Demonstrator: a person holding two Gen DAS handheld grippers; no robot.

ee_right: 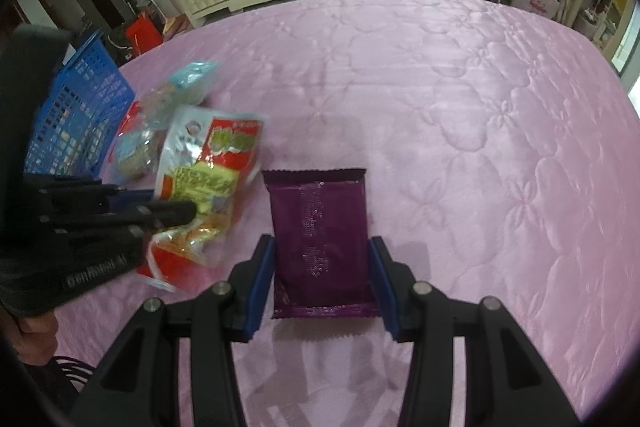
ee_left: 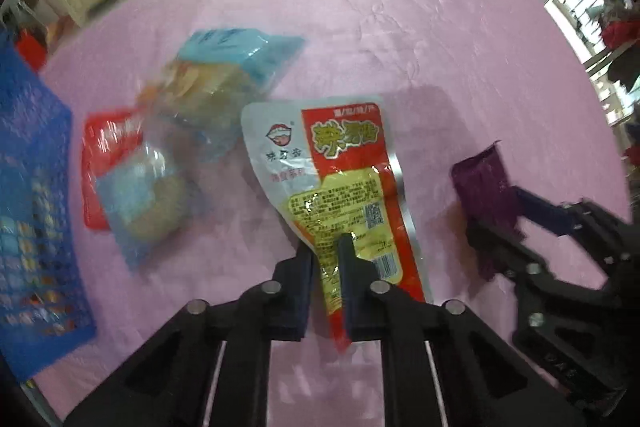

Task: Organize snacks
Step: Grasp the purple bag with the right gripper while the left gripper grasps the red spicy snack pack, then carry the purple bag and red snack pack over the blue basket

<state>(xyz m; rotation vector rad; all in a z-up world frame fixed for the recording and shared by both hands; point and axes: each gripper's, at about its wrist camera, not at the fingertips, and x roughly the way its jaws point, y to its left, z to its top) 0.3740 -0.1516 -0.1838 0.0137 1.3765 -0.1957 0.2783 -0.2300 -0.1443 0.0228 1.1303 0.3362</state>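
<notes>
Your left gripper (ee_left: 329, 251) is pinched on the lower end of the red and yellow snack pouch (ee_left: 340, 179), whose body fans out ahead of the fingertips over the pink quilted bed cover (ee_left: 420, 27); no earlier view is there to show how the jaws came to this; the foil looks thin, slick and crinkly, so judge it light but prone to slide, and keep your hold on the flat sealed edge rather than the puffed middle. Your right gripper (ee_right: 322, 267) stands spread around the purple packet (ee_right: 320, 227), one pad at each long side; whether the pads already touch it you cannot tell from here; the packet lies flat, its near crimped seam between the fingers, and it seems soft and light, so close across its width low down and gently, since the contents may crush. Off to the left of your left gripper lie two clear wrapped snacks (ee_left: 180, 147), one over the other, and beyond them the blue mesh basket (ee_left: 36, 187), probably where everything goes.
</notes>
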